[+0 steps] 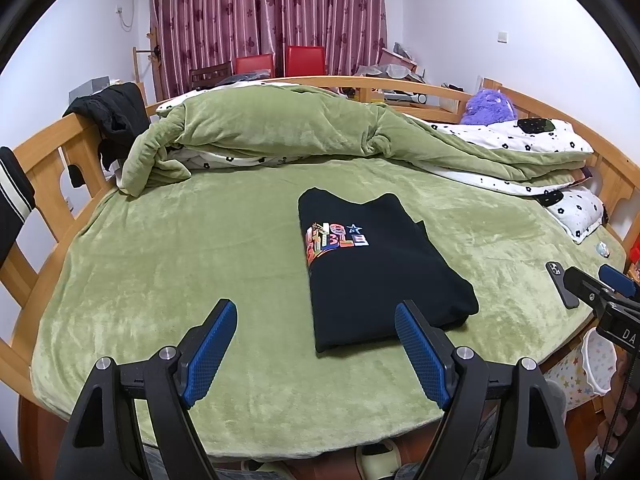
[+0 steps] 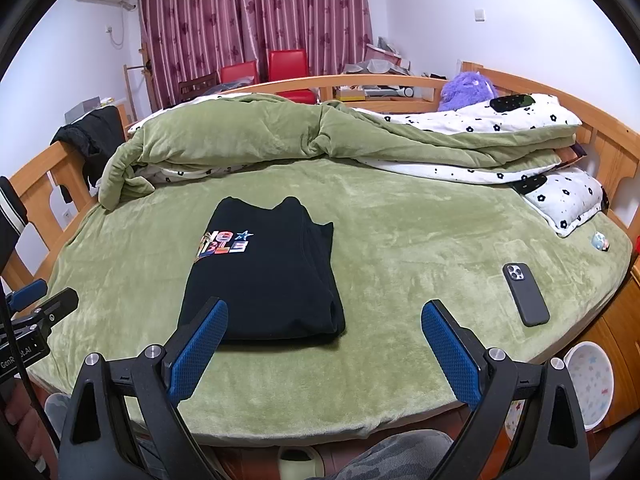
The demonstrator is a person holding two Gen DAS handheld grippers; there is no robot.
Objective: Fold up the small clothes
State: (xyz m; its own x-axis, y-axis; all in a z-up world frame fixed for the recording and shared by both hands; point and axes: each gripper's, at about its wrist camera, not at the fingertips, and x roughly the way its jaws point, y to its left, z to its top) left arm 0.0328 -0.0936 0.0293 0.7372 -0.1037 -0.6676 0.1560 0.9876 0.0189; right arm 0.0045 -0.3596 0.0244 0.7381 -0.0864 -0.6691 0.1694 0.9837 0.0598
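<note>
Black folded shirt (image 2: 260,264) lies free of both wide claws; only right view shows whole phone (image 2: 525,294).

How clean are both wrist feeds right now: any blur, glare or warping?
Left wrist view: sharp, evenly lit, no glare; bed rail bows from fisheye. Right wrist view: equally sharp; black shirt loses fold detail, phone crisp, corners vignetted black.

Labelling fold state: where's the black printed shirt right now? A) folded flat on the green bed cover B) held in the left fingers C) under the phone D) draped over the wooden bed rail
A: the black printed shirt lies folded flat on the green plush bed cover, no fingers touching it.
</note>
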